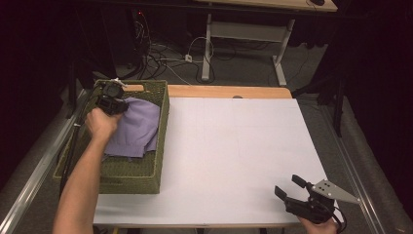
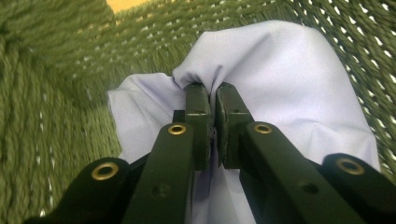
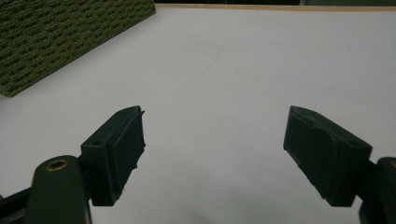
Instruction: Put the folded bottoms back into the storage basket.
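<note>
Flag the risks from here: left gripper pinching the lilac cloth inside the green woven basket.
1. The left gripper pinches only a small fold of the lilac cloth; it could slip free under the cloth's weight.
2. Trailing cloth may drag on the green woven basket wall and snag or shift the basket.
3. The right gripper rests open at the white table corner, too far off to steady the basket.

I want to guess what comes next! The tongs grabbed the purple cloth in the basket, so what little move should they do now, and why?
Probably lift straight up. The left tongs are pinched shut on a fold of the purple cloth, which mostly lies inside the green basket. Raising it should clear the woven walls before carrying it toward the white table, where the right tongs wait open.
</note>
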The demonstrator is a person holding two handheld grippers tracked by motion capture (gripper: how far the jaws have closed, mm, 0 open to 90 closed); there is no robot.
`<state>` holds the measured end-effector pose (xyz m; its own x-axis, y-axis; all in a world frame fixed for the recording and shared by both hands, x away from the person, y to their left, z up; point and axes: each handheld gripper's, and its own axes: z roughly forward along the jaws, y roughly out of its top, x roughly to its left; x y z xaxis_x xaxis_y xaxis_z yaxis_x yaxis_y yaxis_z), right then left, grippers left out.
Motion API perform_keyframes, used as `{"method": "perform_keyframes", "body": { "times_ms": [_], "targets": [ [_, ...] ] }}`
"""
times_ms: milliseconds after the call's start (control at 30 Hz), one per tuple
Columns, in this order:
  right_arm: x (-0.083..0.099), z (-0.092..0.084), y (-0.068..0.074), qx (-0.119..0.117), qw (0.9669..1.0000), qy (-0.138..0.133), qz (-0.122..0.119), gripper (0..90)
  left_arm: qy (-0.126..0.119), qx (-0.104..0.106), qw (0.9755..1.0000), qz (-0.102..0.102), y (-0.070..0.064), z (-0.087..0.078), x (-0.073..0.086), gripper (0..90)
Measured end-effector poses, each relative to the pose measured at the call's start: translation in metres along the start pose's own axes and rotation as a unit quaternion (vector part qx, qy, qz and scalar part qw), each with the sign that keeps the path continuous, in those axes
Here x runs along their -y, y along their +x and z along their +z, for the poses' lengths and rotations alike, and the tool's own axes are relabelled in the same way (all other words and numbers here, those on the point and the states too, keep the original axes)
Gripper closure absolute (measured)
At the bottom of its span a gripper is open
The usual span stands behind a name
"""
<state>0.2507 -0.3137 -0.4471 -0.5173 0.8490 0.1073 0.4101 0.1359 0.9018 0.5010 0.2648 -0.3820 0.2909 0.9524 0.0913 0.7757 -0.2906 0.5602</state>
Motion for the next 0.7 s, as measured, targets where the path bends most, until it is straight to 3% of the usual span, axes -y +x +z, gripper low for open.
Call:
{"method": "perform_keyframes", "body": {
  "times_ms": [67, 133, 267, 400, 533, 700],
  "targets": [
    [0.0, 0.0, 0.0, 0.0, 1.0, 0.0, 0.0, 21.1, 0.011, -0.005, 0.9999, -0.005, 0.002, 0.013, 0.003, 80.8],
    [0.0, -0.001, 0.0, 0.001, 1.0, 0.001, 0.001, 21.0, 0.018, -0.006, 0.9997, -0.016, 0.003, 0.019, 0.005, 72.8],
    [0.001, -0.002, 0.0, 0.001, 1.0, 0.0, 0.003, 21.0, 0.016, 0.0, 0.9996, -0.022, 0.004, 0.018, 0.006, 65.1],
    [0.001, -0.002, 0.0, -0.001, 1.0, 0.002, 0.001, 21.3, -0.017, 0.023, 0.9991, -0.033, 0.005, -0.005, 0.009, 60.5],
    [0.001, -0.003, 0.001, 0.0, 1.0, -0.002, 0.001, 21.3, -0.025, 0.021, 0.999, -0.032, 0.007, -0.018, 0.014, 53.0],
    [0.001, -0.003, -0.001, 0.0, 1.0, -0.004, 0.005, 21.3, -0.048, 0.035, 0.9975, -0.038, 0.008, -0.03, 0.026, 49.8]
  ]
}}
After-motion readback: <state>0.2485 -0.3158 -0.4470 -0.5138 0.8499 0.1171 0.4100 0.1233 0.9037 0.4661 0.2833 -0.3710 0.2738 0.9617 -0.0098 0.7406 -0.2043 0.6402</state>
